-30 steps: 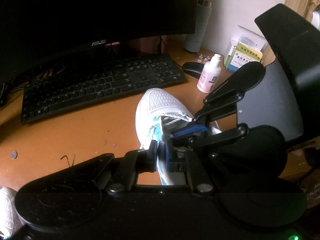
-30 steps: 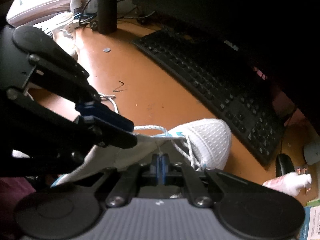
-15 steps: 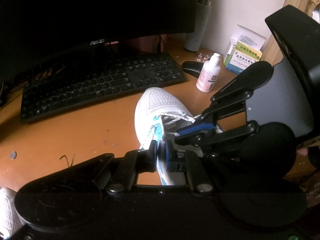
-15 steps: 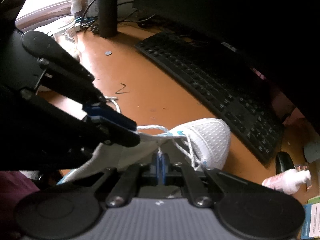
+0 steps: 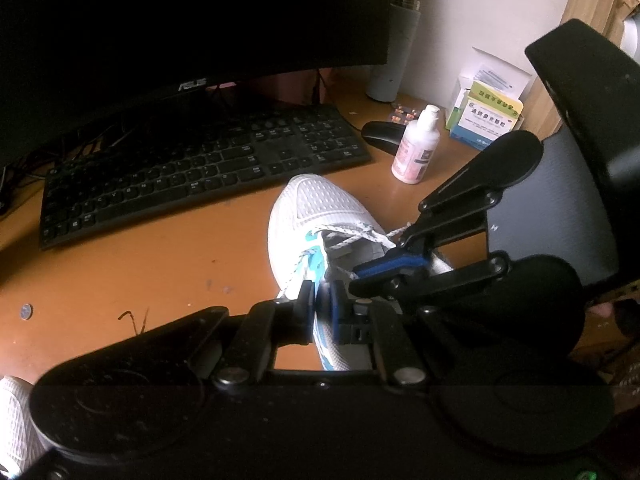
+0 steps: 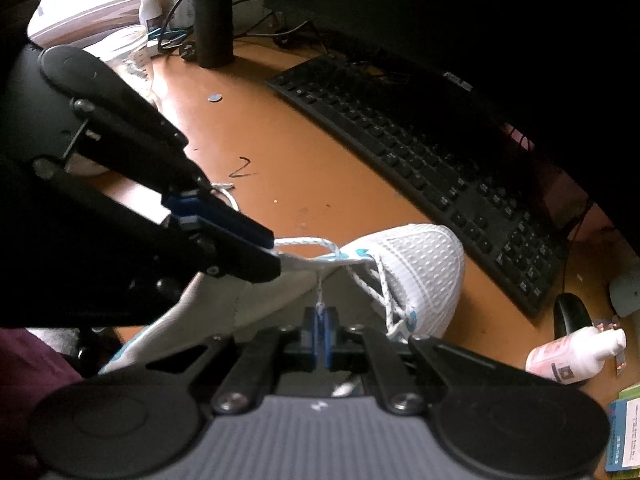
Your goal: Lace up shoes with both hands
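- My left gripper (image 5: 319,303) sits nearest, jaws pinched tight on a strand of the white lace (image 5: 348,236) at the shoe's inner side.
- My right gripper (image 6: 321,326) is clamped shut on another strand of the same lace, which runs straight up from its blue pads (image 6: 329,330) to the eyelets.
- Both grippers meet over the tongue; each shows in the other's camera.
- White mesh shoe (image 5: 316,208) with teal trim rests on the orange desk (image 5: 140,264), toe toward the black keyboard (image 5: 192,172).
- Right of the toe: pink lotion bottle (image 5: 416,146), then a black mouse (image 5: 382,134).
- Far back: dark monitor (image 5: 180,20).
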Demonstrator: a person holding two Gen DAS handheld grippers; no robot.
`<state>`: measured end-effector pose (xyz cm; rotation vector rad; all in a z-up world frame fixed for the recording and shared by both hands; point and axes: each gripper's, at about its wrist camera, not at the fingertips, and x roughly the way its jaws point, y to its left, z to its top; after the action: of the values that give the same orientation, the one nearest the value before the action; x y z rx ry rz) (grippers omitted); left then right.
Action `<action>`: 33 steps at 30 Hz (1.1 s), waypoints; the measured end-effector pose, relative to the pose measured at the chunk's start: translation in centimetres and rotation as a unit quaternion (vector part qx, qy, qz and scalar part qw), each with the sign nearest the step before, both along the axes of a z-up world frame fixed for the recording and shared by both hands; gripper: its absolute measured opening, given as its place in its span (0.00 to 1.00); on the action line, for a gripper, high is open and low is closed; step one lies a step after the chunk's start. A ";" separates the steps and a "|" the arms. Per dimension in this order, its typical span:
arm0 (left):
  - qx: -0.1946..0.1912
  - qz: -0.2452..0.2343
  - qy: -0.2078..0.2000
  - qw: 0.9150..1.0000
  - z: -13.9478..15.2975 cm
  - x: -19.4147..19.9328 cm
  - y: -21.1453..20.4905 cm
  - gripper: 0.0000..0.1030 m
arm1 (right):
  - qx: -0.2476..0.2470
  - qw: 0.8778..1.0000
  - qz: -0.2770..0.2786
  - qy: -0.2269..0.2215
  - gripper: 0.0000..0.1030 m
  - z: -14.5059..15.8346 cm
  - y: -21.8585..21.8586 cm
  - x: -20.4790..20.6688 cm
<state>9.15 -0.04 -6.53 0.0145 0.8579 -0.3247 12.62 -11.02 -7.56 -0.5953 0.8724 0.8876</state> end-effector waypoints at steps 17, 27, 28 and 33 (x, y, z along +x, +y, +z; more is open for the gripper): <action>-0.002 -0.001 0.002 1.000 0.1 0.0 0.1 0.05 | 0.001 1.000 0.004 -0.003 0.03 0.0 0.3 -0.1; 0.000 -0.004 0.003 1.000 0.1 0.0 0.2 0.05 | 0.001 1.000 0.011 -0.003 0.04 -0.1 0.7 0.1; 0.000 -0.003 0.003 1.000 0.1 0.0 0.2 0.05 | 0.000 1.000 0.015 -0.001 0.03 -0.2 0.7 0.0; 0.000 -0.004 0.004 1.000 0.1 0.1 0.2 0.05 | -0.008 1.000 -0.002 -0.007 0.03 -0.4 0.7 0.3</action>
<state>9.26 0.20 -6.45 0.0160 0.8667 -0.3332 12.92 -10.31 -8.01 -0.6120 0.8690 0.8722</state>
